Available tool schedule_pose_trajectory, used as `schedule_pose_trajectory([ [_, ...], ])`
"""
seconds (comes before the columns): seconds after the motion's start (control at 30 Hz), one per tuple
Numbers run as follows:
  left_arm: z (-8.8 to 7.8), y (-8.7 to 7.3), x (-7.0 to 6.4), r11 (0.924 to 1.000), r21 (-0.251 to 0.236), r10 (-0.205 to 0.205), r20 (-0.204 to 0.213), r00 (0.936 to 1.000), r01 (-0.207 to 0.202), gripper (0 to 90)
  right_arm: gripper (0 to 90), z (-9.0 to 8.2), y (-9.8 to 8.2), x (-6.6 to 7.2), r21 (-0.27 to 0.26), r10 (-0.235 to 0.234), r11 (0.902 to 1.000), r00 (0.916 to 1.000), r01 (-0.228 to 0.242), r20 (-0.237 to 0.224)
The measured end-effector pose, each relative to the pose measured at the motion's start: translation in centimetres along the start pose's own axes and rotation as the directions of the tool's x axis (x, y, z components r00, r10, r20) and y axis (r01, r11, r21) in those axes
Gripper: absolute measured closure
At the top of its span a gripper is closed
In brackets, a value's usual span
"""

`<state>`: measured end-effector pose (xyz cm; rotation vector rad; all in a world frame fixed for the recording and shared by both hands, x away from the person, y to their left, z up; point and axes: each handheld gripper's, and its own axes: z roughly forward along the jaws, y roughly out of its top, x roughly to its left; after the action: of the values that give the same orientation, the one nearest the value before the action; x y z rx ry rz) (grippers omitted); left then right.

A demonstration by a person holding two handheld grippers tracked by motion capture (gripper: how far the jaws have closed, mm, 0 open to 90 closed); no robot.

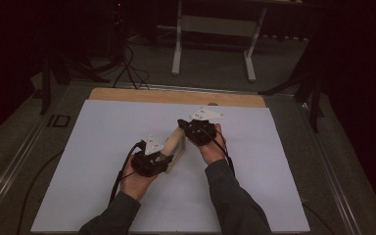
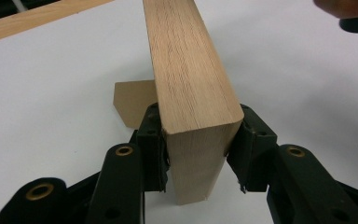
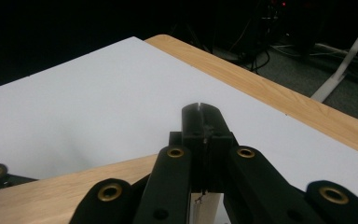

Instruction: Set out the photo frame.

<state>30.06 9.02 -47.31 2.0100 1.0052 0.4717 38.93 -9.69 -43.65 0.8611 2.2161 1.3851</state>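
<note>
Wooden block [image 2: 193, 93] between left tongs [image 2: 198, 154].

We found no text, label, brand, number or sign that could be read anywhere in the three views.
</note>
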Motion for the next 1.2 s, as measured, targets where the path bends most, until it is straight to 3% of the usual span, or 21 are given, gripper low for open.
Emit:
schedule_pose_trajectory([
  [0.3,0.0,0.0,-0.1,0.9999,0.003,0.015,-0.004,0.9999,-0.015,60.2,89.6,1.3,0.2,0.0,0.019,0.007,0.9998,0.9999,-0.007,0.01],
  [0.6,0.0,0.0,-0.1,0.9998,0.007,0.016,0.0,0.9999,-0.016,60.2,89.7,2.2,0.4,0.3,0.054,-0.027,0.9982,0.999,0.025,0.037],
  [0.9,0.0,0.0,-0.1,0.9997,0.011,0.02,0.006,0.9998,-0.02,60.2,89.7,2.7,0.3,0.3,0.096,-0.033,0.995,0.9984,0.029,0.047],
  [1.2,0.0,0.0,0.0,0.9996,0.013,0.025,0.002,0.9997,-0.025,60.0,89.7,2.7,0.2,0.4,0.105,-0.046,0.9936,0.9977,0.041,0.049],
])
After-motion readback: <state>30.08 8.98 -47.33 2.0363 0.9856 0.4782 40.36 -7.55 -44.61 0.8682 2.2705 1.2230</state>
